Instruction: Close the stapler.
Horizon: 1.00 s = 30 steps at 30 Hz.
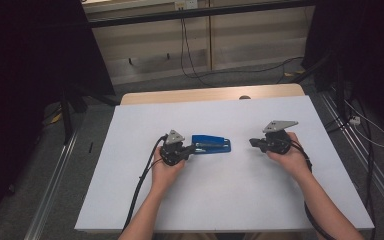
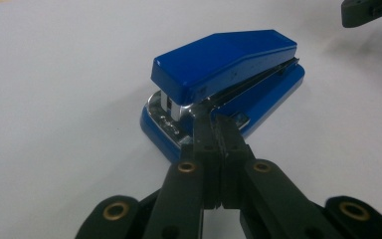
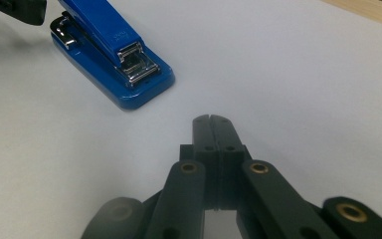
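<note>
A blue stapler (image 1: 211,145) lies on its base in the middle of the white table top (image 1: 220,200). My left gripper (image 1: 192,148) is shut and empty, its tips right at the stapler's hinged rear end. In the left gripper view the closed jaw tips (image 2: 215,122) reach the stapler (image 2: 229,69) by its metal hinge; whether they touch it I cannot tell. My right gripper (image 1: 252,142) is shut too, pointing left, a short way from the stapler's front end. From the right gripper view its tips (image 3: 211,119) hang over bare table, with the stapler (image 3: 112,45) farther off at upper left.
A wooden strip (image 1: 210,94) runs along the table's far edge. Cables (image 1: 145,185) trail from both grippers toward the near edge. Dark stands and floor cables surround the table at left and right.
</note>
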Each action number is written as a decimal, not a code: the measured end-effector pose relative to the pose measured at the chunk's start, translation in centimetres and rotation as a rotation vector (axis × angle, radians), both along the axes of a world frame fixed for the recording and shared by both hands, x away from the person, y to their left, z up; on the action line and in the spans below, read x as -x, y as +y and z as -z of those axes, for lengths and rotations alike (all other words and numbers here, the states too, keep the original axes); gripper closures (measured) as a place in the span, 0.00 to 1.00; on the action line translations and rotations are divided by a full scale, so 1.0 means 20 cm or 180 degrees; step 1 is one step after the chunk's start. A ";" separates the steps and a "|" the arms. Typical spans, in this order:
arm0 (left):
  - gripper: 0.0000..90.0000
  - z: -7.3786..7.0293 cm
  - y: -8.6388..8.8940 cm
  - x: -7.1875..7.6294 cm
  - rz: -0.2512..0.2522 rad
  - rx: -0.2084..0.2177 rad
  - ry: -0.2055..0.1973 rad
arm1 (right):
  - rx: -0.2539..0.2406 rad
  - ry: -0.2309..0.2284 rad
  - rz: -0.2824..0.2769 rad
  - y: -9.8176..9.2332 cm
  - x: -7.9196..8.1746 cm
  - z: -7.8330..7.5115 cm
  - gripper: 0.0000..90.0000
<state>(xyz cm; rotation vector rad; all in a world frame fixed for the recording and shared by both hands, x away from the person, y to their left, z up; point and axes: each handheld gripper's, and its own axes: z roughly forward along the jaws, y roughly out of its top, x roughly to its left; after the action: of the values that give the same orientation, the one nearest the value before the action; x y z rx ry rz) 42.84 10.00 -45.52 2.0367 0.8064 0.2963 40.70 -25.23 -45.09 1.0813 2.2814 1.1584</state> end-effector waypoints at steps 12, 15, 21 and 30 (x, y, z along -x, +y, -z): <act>0.82 -0.06 0.04 0.04 -0.0003 0.0178 -0.0005 | -0.0175 -0.0027 0.0031 0.01 0.06 -0.04 0.78; 0.74 -0.08 0.05 0.05 -0.0028 0.0237 -0.0001 | -0.0183 -0.0033 0.0032 0.02 0.08 -0.05 0.70; 0.54 -0.13 0.10 0.09 -0.0010 0.0326 -0.0032 | -0.0297 -0.0064 0.0096 0.02 0.14 -0.08 0.52; 0.34 -0.18 0.20 0.15 0.0004 0.0314 -0.0030 | -0.0325 -0.0091 0.0142 0.03 0.28 -0.08 0.34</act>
<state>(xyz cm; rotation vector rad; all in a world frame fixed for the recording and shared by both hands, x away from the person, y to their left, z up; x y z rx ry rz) 39.77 13.95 -41.83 1.9422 0.7987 0.2600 35.14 -24.62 -43.48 1.1391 2.1861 1.2762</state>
